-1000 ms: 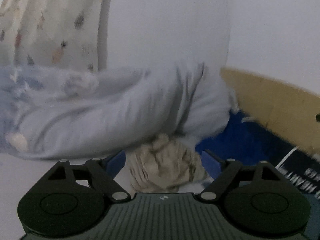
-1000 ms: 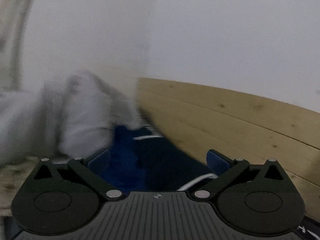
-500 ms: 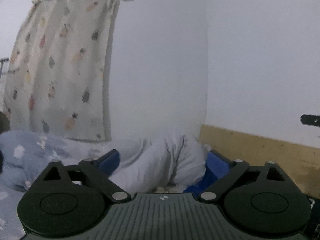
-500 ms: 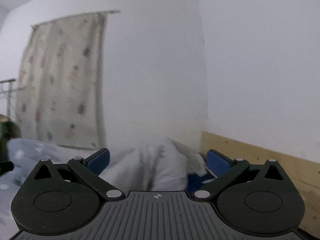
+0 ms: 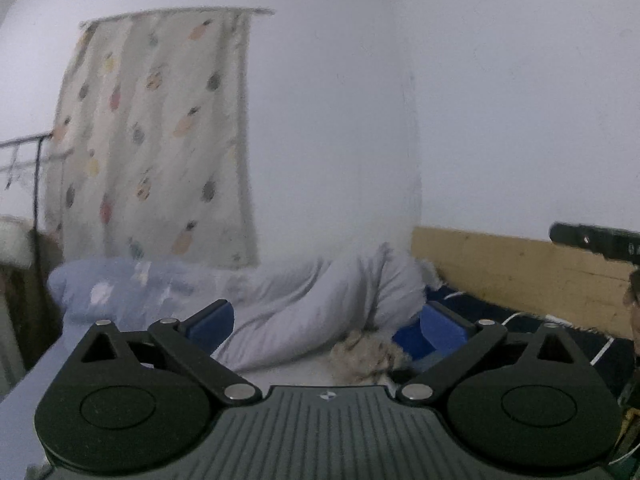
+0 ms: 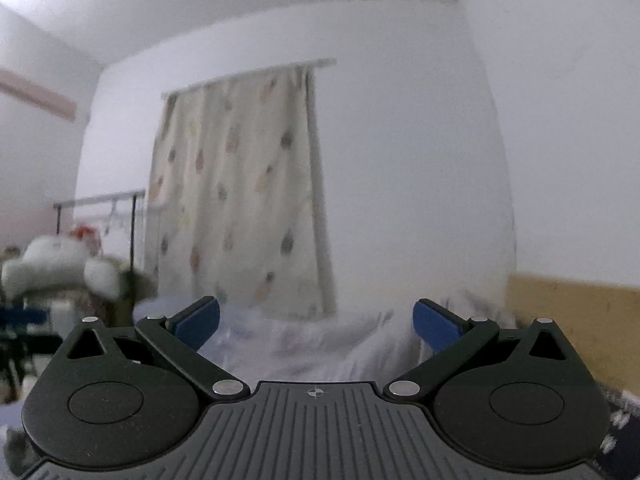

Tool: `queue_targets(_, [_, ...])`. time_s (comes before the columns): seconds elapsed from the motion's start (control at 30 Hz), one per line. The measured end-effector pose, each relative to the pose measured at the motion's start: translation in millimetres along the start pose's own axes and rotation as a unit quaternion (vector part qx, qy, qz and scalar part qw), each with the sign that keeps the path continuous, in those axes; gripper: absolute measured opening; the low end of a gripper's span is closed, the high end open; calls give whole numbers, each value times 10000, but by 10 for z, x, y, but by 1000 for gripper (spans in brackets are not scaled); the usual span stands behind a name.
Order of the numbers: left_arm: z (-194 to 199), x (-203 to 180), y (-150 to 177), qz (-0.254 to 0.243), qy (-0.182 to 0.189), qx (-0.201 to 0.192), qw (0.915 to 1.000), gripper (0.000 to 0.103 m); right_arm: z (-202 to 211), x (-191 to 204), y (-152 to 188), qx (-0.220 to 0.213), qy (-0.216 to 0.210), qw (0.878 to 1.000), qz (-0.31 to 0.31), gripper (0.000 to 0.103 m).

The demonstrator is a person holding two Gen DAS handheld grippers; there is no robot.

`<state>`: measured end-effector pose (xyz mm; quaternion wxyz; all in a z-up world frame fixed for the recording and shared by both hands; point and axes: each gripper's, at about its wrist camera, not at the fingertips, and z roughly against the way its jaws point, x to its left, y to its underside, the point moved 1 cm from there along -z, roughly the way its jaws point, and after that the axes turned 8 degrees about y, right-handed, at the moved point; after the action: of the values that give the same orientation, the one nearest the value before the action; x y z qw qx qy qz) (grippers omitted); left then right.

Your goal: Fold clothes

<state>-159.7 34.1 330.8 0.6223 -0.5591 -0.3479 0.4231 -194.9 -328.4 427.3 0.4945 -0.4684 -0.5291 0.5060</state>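
Beige crumpled garment, one, between two spread grippers (both empty).

Wide-spread empty right gripper before pale bedding, patterned curtain.

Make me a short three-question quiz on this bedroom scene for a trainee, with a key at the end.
1. True or false: the left gripper is clamped on a piece of clothing.
2. Which thing lies nearest in front of the left gripper? A) the beige crumpled cloth B) the curtain C) the wooden board
3. Fill in: the curtain is printed with small ____.

Key
1. False: both it and the right gripper stand wide open with nothing between the fingers.
2. A; it lies on the bed beside the grey duvet.
3. Pineapples.
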Motion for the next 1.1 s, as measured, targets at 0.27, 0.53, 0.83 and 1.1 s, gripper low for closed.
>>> queue_targets(0.27, [-117, 474, 523, 358, -443, 156, 9983, 103, -16, 199, 457, 462, -241, 9986, -131, 103])
queue_targets(0.53, [-716, 620, 1166, 628, -482, 550, 9953, 103, -557, 550, 1334, 617, -65, 9978, -251, 103])
queue_targets(0.83, [-1617, 734, 1988, 911, -723, 1180, 9862, 103, -1663, 831, 2785, 1734, 73, 9836, -500, 103])
queue_targets(1.1, [-2191, 642, 2671, 815, -775, 1648, 9799, 103, -2310, 732, 3616, 2343, 479, 9705, -294, 103])
